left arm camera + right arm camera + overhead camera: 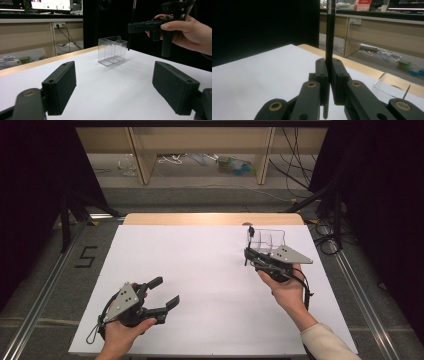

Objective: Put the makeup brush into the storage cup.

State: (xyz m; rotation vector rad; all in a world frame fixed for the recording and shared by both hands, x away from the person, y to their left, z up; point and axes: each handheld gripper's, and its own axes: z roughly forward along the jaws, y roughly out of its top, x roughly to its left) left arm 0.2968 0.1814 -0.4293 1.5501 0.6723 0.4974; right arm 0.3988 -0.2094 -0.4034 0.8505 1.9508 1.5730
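Note:
A clear plastic holder (pixel 270 240) with several narrow compartments stands on the white table top (pixel 200 270) at the far right. My right gripper (pixel 248 254) is just left of it, shut on a thin black pen (pixel 251 234) held upright. The right gripper view has the jaws (pixel 329 77) pressed on the pen (pixel 330 32), with the holder's corner (pixel 387 85) to the lower right. My left gripper (pixel 167 291) rests open near the front left, with nothing between its pads. From the left gripper view (pixel 117 90), the holder (pixel 112 51) and the pen (pixel 134 12) stand ahead.
A wooden strip (pixel 210 218) edges the table's far side. Beyond it are shelf legs, cables and litter (pixel 232 165) on the floor. A "5" mark (pixel 86 256) lies on the floor at the left. Black curtains flank both sides.

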